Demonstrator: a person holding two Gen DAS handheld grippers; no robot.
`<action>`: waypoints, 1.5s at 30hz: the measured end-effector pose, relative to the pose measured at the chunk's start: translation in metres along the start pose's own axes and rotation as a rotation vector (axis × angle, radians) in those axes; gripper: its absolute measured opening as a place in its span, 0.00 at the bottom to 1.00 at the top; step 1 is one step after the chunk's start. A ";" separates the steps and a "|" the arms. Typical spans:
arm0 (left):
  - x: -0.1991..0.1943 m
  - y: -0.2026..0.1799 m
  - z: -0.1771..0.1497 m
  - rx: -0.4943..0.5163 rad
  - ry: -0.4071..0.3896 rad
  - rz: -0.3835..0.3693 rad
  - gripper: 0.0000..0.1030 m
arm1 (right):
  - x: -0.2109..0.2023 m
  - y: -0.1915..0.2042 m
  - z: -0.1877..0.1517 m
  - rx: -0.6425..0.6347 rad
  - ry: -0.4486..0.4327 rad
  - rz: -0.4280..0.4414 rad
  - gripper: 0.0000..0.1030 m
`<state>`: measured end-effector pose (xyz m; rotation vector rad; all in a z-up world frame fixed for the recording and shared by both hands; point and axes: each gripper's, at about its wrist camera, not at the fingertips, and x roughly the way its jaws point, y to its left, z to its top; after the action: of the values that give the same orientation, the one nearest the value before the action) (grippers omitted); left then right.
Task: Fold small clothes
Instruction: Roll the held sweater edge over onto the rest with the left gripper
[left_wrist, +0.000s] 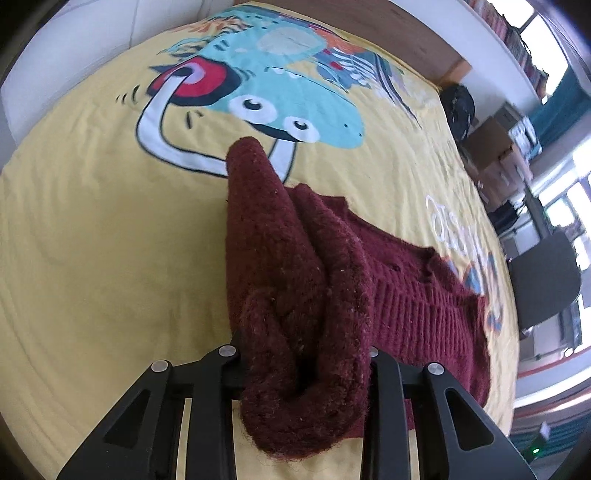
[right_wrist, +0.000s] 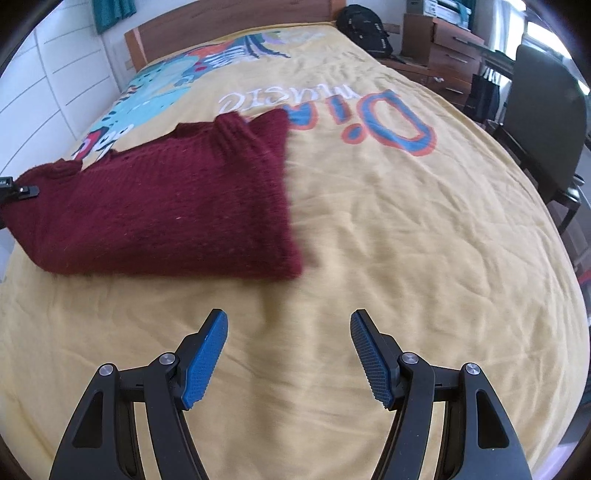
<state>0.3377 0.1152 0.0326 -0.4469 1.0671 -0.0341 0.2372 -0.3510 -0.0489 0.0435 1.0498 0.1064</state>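
Now, left gripper (left_wrist: 306, 373): fingers clamping a bunched fold of the dark red knitted sweater (left_wrist: 295, 295).
Right gripper (right_wrist: 289, 360): fingers standing apart, holding nothing, hovering over the yellow printed bedspread (right_wrist: 406, 240).

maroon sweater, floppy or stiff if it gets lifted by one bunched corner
Likely floppy: the maroon sweater bunches into soft folds in the left hand-held gripper and drapes away. The thick fuzzy knit probably grips well and seems unlikely to slip.

Left gripper (left_wrist: 306, 373) clamped on something, angled downward; right gripper (right_wrist: 289, 354) fingers spread.
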 end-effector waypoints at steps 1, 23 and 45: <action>0.001 -0.008 -0.001 0.019 0.004 0.011 0.24 | -0.001 -0.004 -0.001 0.004 0.000 -0.003 0.69; 0.047 -0.223 -0.025 0.130 0.106 -0.157 0.21 | -0.026 -0.092 -0.035 0.120 -0.008 -0.024 0.69; 0.150 -0.338 -0.160 0.701 0.143 0.246 0.25 | -0.031 -0.146 -0.071 0.209 0.008 -0.047 0.69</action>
<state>0.3382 -0.2822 -0.0320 0.3238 1.1659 -0.2169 0.1703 -0.5002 -0.0695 0.2072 1.0658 -0.0459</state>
